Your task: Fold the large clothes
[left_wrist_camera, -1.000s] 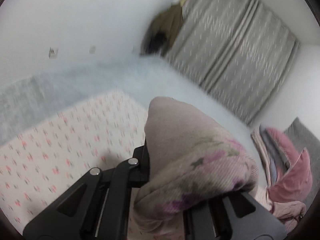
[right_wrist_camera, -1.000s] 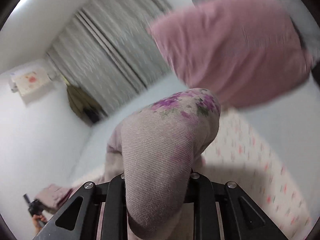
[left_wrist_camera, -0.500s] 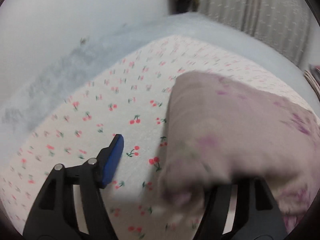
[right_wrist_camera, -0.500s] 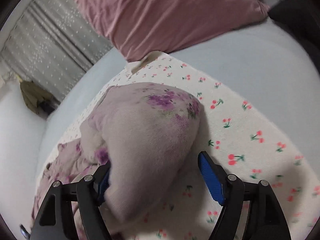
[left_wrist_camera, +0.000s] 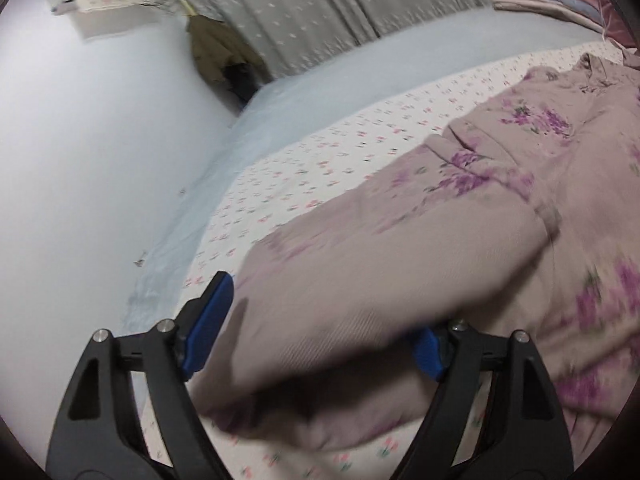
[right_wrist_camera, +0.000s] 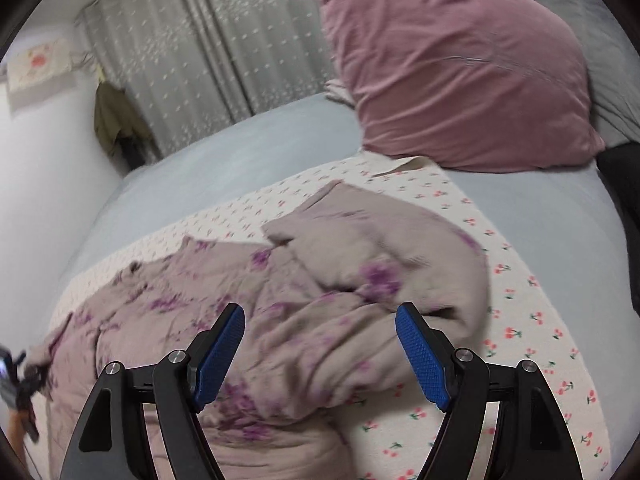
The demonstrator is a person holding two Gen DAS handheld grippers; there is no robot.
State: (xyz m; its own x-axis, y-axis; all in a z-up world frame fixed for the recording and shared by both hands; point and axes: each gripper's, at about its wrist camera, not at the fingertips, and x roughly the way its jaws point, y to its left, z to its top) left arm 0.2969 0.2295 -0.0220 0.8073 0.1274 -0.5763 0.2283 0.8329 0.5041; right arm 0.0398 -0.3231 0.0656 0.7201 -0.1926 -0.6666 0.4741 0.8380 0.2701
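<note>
Both jaws just opened: garment [left_wrist_camera: 460, 240] lies loose between my left hand-held gripper [left_wrist_camera: 316, 332], ahead-left of my released right hand-held gripper [right_wrist_camera: 320, 352], long axis probably left-right across bed [right_wrist_camera: 248, 152].

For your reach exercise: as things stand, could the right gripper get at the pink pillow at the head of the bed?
Probably yes. The right gripper stands open and holds nothing; the floral garment lies low on the cherry-print sheet, and only bare grey bedcover separates it from the pink pillow.
</note>
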